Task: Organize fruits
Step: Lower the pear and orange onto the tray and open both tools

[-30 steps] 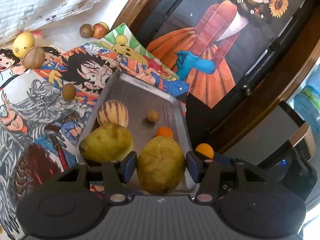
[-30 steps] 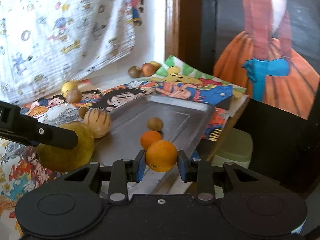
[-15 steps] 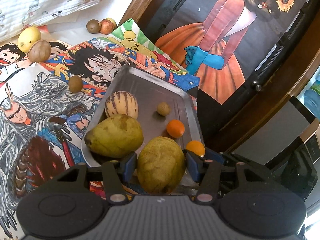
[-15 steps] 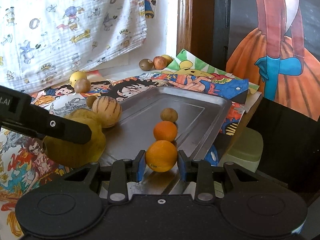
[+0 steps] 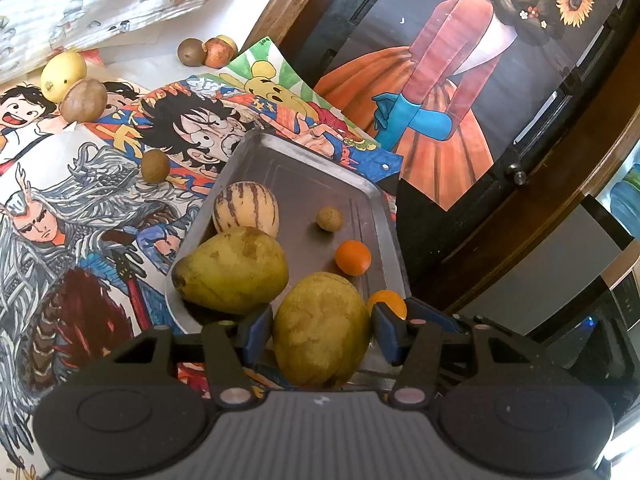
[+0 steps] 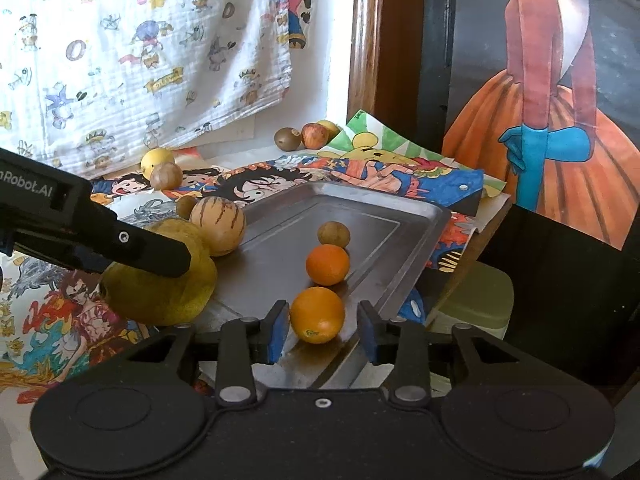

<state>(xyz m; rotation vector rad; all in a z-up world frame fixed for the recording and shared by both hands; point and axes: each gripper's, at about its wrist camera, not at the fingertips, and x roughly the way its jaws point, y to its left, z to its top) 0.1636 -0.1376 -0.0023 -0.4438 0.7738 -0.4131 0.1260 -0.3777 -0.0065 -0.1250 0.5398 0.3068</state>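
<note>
A metal tray (image 5: 296,172) (image 6: 360,216) lies on the cartoon-print table. In it are a green pear (image 5: 232,268), a striped melon (image 5: 245,208) (image 6: 218,224), a small brown fruit (image 5: 329,218) (image 6: 333,234) and an orange (image 5: 353,257) (image 6: 327,264). My left gripper (image 5: 322,332) is shut on a second green pear (image 5: 320,328) at the tray's near edge; this pear also shows in the right wrist view (image 6: 160,280). My right gripper (image 6: 322,330) is open, its jaws apart from a second orange (image 6: 317,314) that rests on the tray's near rim.
Loose fruits lie on the table: a yellow one (image 5: 63,70), a brown one (image 5: 83,100), a small brown one (image 5: 155,166) and three at the back (image 5: 206,50). The table edge drops off right of the tray. A painted panel (image 5: 460,80) stands behind.
My right gripper has opened and let go of the orange on the tray's near rim. Both grippers have moved back a little. The left gripper still holds its pear.
</note>
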